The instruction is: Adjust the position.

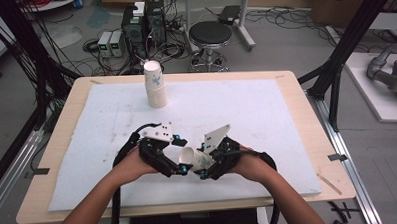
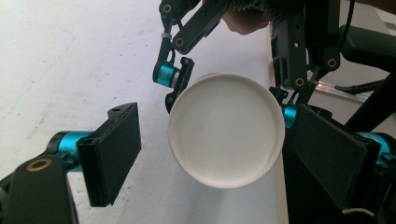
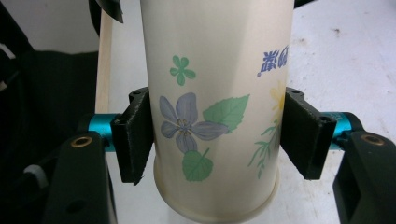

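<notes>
High view, left to right: left gripper (image 1: 180, 155) low over the white mat (image 1: 267, 119), jaws spread, nothing in them. Just to its right, at about 3 o'clock, the flowered paper cup (image 1: 194, 158), held off the mat and tipped on its side, long axis roughly level, mouth toward 10 o'clock, facing the left gripper. Right gripper (image 1: 208, 164) has the cup, jaws pressed on its wall from both sides; in the right gripper view the pads (image 3: 135, 135) flank the flower print (image 3: 184, 119) above the base. In the left gripper view the cup's round white end (image 2: 226, 128) sits between the spread jaws, nearer the right-hand one, not clearly touching either. Left hand nearer the rim; closing there likely next. Stack of cups (image 1: 155, 86) stands upright at 12 o'clock, well apart.
</notes>
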Demonstrator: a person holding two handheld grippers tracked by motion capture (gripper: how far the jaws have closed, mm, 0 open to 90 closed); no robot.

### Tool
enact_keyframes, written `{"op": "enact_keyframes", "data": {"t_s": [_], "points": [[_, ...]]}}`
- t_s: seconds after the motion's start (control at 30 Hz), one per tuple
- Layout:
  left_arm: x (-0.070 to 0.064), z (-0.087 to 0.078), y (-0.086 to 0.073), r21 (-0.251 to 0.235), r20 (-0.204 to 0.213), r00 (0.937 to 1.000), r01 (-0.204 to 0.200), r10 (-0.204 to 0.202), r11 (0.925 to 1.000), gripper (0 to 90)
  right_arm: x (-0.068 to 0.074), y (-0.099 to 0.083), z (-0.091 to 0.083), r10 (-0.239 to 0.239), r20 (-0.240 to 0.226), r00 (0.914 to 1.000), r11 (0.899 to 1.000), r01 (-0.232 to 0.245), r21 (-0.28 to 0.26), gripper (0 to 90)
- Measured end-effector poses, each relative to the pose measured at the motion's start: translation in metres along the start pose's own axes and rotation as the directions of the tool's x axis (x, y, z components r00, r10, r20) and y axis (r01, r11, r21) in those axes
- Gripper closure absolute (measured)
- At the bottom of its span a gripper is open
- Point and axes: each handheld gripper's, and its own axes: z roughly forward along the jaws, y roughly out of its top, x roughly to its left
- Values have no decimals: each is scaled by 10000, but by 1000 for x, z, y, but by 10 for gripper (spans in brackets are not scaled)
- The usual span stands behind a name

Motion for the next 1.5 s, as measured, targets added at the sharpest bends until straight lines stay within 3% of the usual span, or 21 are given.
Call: {"op": "enact_keyframes", "data": {"t_s": [0.43, 0.6, 0.83, 0.93, 1.1, 1.2, 1.4, 1.5], "points": [[1, 10, -1, 697, 461, 9989, 37, -69, 9976, 261, 3, 7, 6, -290, -249, 9993, 9945, 314, 996, 333], [1, 11, -2, 746, 799, 9968, -108, 49, 9972, 351, 4, 7, 7, -217, -387, 9990, 9931, 260, 1139, 333], [1, 10, -3, 644, 846, 9963, -201, 147, 9977, 365, 5, 6, 7, -125, -432, 9990, 9937, 172, 1108, 297], [1, 7, -4, 424, 745, 9970, -219, 187, 9989, 366, 4, 4, 3, -68, -274, 9996, 9974, 87, 715, 206], [2, -2, -13, -413, 667, 9978, 47, -19, 9991, 368, 2, -8, -13, 413, -95, 9991, 9968, -419, -677, 200], [2, -6, -19, -927, 604, 9980, 232, -177, 9954, 368, 1, -18, -23, 830, -71, 9965, 9822, -830, -1684, 200], [3, -10, -30, -1676, 588, 9975, 477, -383, 9847, 367, 3, -33, -33, 1511, -55, 9885, 9450, -1461, -2928, 200], [3, -12, -34, -1907, 528, 9979, 468, -373, 9805, 367, 5, -40, -34, 1660, 110, 9861, 9314, -1531, -3301, 200]]}}
